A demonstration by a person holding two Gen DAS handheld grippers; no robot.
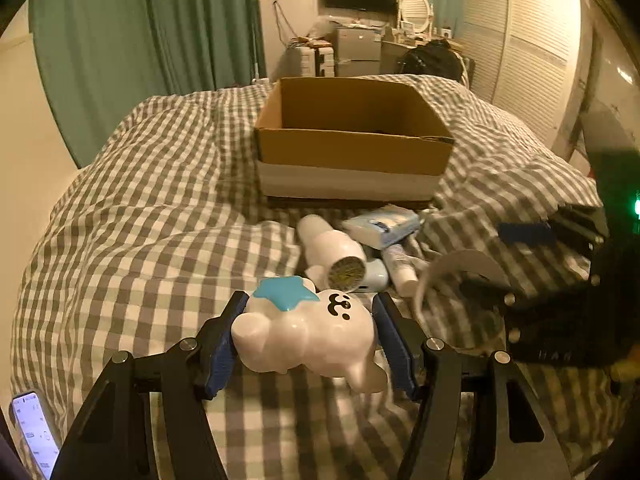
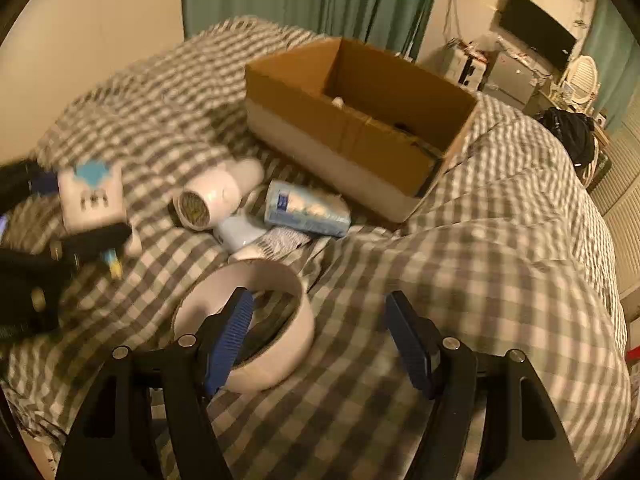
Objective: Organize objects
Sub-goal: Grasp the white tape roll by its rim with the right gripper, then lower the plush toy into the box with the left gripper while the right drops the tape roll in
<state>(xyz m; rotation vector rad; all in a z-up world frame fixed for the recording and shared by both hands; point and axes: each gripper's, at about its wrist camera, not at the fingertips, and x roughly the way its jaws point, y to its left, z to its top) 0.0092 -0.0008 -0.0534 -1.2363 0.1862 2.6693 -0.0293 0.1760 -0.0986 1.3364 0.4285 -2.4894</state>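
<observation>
My left gripper is shut on a white toy with a blue star and a black face, held above the checked bed; the toy also shows blurred in the right wrist view. My right gripper is open, with its left finger inside a white tape roll lying on the bed and its right finger outside the roll. An open cardboard box stands farther back on the bed. A white hair dryer, a tissue pack and small bottles lie between the grippers and the box.
The checked duvet covers the whole bed with raised folds at the right. A phone lies at the near left. Green curtains, a desk, a TV and a louvred wardrobe stand beyond the bed.
</observation>
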